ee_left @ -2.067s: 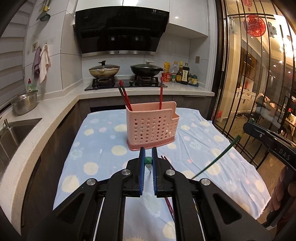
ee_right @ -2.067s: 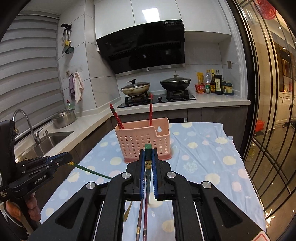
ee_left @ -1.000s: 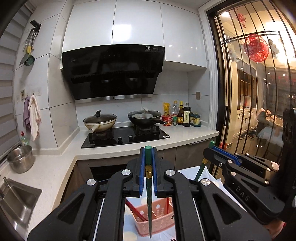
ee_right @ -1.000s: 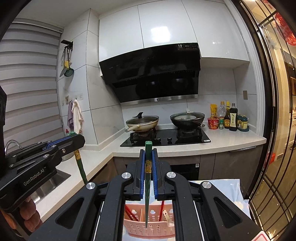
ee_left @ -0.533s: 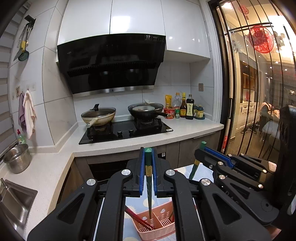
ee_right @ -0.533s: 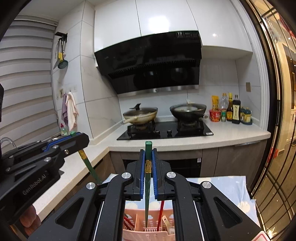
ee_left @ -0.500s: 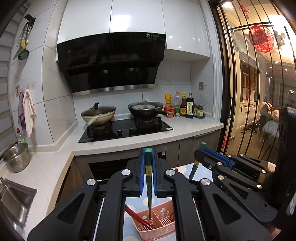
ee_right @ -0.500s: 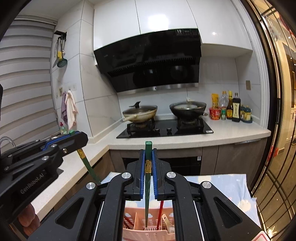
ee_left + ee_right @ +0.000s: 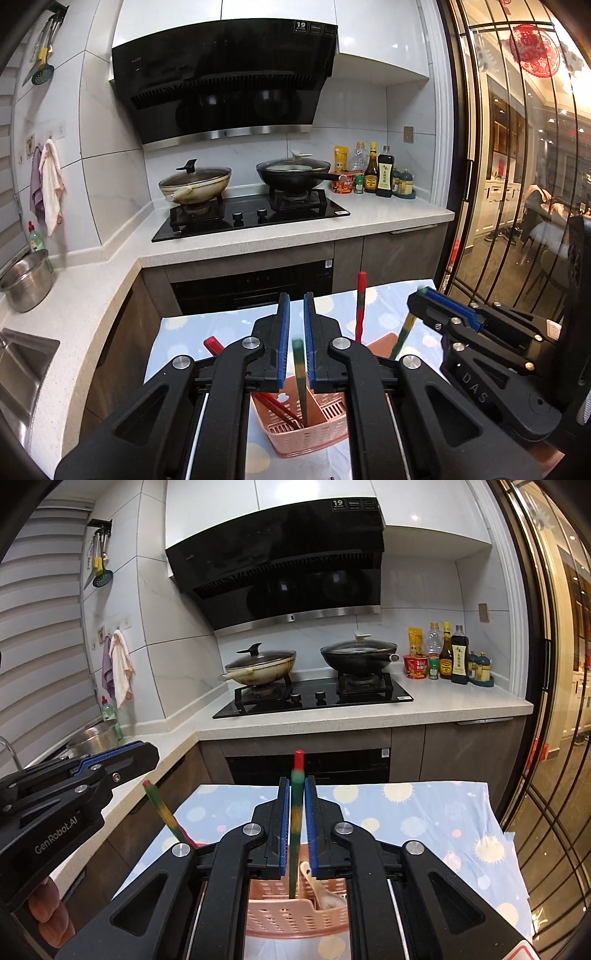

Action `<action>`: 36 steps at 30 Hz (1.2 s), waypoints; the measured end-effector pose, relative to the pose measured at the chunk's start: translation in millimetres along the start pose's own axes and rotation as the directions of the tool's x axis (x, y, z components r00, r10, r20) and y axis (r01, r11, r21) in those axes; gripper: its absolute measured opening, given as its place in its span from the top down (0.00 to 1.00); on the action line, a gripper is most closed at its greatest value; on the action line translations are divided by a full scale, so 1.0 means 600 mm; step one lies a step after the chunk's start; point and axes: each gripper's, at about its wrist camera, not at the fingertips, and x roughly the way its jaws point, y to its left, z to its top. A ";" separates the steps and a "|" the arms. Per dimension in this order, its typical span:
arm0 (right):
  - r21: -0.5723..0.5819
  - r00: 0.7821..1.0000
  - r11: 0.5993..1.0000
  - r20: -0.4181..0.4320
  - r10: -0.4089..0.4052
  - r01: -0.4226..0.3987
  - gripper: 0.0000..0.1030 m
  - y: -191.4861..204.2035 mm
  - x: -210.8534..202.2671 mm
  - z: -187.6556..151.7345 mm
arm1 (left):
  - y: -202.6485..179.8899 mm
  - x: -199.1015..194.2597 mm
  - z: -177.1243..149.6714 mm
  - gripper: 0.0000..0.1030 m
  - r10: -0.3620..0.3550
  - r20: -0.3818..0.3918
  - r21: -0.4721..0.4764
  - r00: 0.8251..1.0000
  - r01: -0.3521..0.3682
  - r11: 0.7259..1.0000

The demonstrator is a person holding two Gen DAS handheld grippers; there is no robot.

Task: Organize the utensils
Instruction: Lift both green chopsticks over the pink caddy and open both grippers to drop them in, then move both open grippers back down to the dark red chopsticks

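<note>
As both grips let go, the last two chopsticks drop into the basket.
Left camera: the left gripper (image 9: 294, 317) has eased its jaws a narrow crack apart, and the green chopstick (image 9: 298, 365) it held has slid down, blurred, into the pink basket (image 9: 314, 439) at 6 o'clock. Right camera: the right gripper (image 9: 294, 797) looks equally slack, and the second chopstick (image 9: 295, 819) is blurred and slipping down too. That pair looks sorted.
</note>
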 end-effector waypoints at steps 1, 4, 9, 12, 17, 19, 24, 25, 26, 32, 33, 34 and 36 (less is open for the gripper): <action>0.001 1.000 1.000 0.000 -0.003 0.003 0.87 -0.002 -0.001 -0.002 | -0.001 0.002 -0.003 0.85 0.007 -0.005 -0.001 1.000 -0.007 1.000; 0.008 1.000 1.000 0.003 -0.005 0.005 0.84 -0.009 -0.007 -0.006 | -0.001 -0.001 -0.012 0.60 0.034 0.004 -0.006 0.999 -0.033 0.999; 0.014 1.000 1.000 0.026 -0.008 0.008 0.74 -0.015 -0.031 -0.013 | 0.002 -0.006 -0.022 0.51 0.053 0.003 -0.010 0.999 -0.053 0.999; 0.009 0.999 1.000 0.032 -0.011 0.010 0.72 -0.013 -0.048 -0.018 | 0.002 -0.013 -0.028 0.50 0.052 -0.002 -0.008 0.999 -0.052 0.999; 0.004 0.999 1.000 0.035 -0.012 0.012 0.71 -0.008 -0.076 -0.031 | 0.001 -0.030 -0.045 0.48 0.052 -0.006 -0.003 0.999 -0.052 0.999; 0.005 0.999 1.000 0.031 -0.009 0.009 0.71 -0.007 -0.089 -0.037 | 0.002 -0.038 -0.052 0.43 0.053 -0.007 -0.006 0.999 -0.053 0.999; 0.003 1.000 1.000 0.013 0.000 0.000 0.71 -0.007 -0.124 -0.067 | 0.003 -0.067 -0.081 0.39 0.040 -0.010 -0.019 0.999 -0.041 0.999; -0.002 1.000 1.000 0.009 -0.002 0.002 0.71 -0.006 -0.131 -0.076 | 0.003 -0.072 -0.087 0.38 0.039 -0.010 -0.023 0.999 -0.039 0.999; -0.009 1.000 1.000 0.004 -0.006 0.006 0.71 -0.004 -0.138 -0.085 | 0.002 -0.077 -0.095 0.38 0.037 -0.012 -0.025 0.999 -0.037 0.999; -0.027 0.999 0.999 -0.031 -0.025 0.024 0.71 -0.002 -0.178 -0.145 | -0.009 -0.102 -0.153 0.37 0.030 -0.048 -0.025 0.998 -0.031 0.999; -0.026 0.999 0.999 -0.038 -0.027 0.026 0.71 -0.003 -0.185 -0.155 | -0.015 -0.107 -0.165 0.37 0.031 -0.054 -0.019 0.998 -0.032 0.999; -0.026 0.999 0.999 -0.043 -0.030 0.029 0.71 -0.004 -0.191 -0.164 | -0.019 -0.111 -0.175 0.36 0.030 -0.061 -0.013 0.998 -0.030 0.999; -0.030 0.998 0.999 -0.052 -0.038 0.036 0.71 -0.005 -0.204 -0.182 | -0.026 -0.119 -0.199 0.33 0.031 -0.071 -0.005 0.997 -0.032 0.999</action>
